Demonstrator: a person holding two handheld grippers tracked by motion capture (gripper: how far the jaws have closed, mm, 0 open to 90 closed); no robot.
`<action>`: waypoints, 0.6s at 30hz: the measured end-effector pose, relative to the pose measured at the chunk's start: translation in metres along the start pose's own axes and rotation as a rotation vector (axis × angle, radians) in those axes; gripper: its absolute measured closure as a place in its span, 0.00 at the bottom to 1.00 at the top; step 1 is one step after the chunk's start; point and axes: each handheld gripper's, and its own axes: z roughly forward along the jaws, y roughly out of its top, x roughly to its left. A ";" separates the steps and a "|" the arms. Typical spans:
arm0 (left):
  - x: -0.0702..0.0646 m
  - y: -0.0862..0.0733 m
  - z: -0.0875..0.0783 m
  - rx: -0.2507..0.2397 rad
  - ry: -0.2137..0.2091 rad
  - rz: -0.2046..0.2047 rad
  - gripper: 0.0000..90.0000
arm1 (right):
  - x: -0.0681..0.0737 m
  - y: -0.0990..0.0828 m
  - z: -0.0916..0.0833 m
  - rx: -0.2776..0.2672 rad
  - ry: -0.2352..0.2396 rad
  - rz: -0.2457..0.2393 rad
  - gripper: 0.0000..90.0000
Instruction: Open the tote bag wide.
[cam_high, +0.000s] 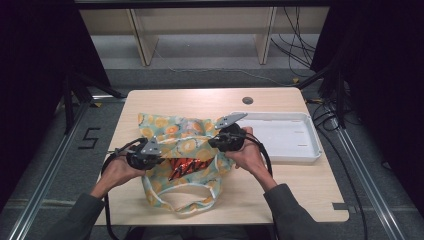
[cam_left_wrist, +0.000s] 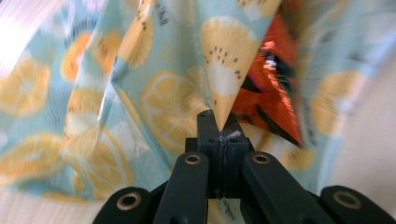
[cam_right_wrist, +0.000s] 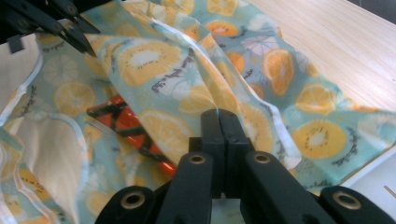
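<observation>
The fruit-print fabric tote bag (cam_high: 186, 150) lay on the wooden table (cam_high: 280, 185), just left of a white plastic tray (cam_high: 295, 135), with its handle loop (cam_high: 187, 200) trailing toward the person. Inside its mouth sat a shiny orange-and-black foil packet (cam_high: 186, 166).

Both forearms came in from the bottom of the high view, angled inward so the 2 tools faced each other across the bag's opening. The left hand (cam_high: 119, 172) held the left gripper (cam_high: 159, 156) roughly level, pointing right at the bag's left rim. In the left gripper view its jaws were clamped together on a pointed fold of the printed cloth, the foil packet (cam_left_wrist: 271, 88) showing just behind.

The right hand (cam_high: 248, 152) gripped the right gripper (cam_high: 212, 142) from behind, wrist bent, pointing left at the opposite rim. In the right gripper view its jaws were pressed together, pinching a ridge of the bag's (cam_right_wrist: 196, 88) fabric, with the left gripper (cam_right_wrist: 91, 50) at the upper left, also on the cloth.
</observation>
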 end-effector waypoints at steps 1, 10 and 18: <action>0.000 0.000 -0.006 -0.011 -0.012 0.001 0.99 | 0.003 0.000 -0.003 0.003 0.002 -0.008 1.00; 0.029 0.010 -0.008 -0.070 -0.006 -0.136 0.98 | -0.007 0.009 0.015 -0.020 -0.136 -0.073 1.00; 0.043 0.009 0.026 0.001 -0.021 -0.223 0.99 | -0.022 -0.007 0.048 0.104 -0.186 -0.052 0.90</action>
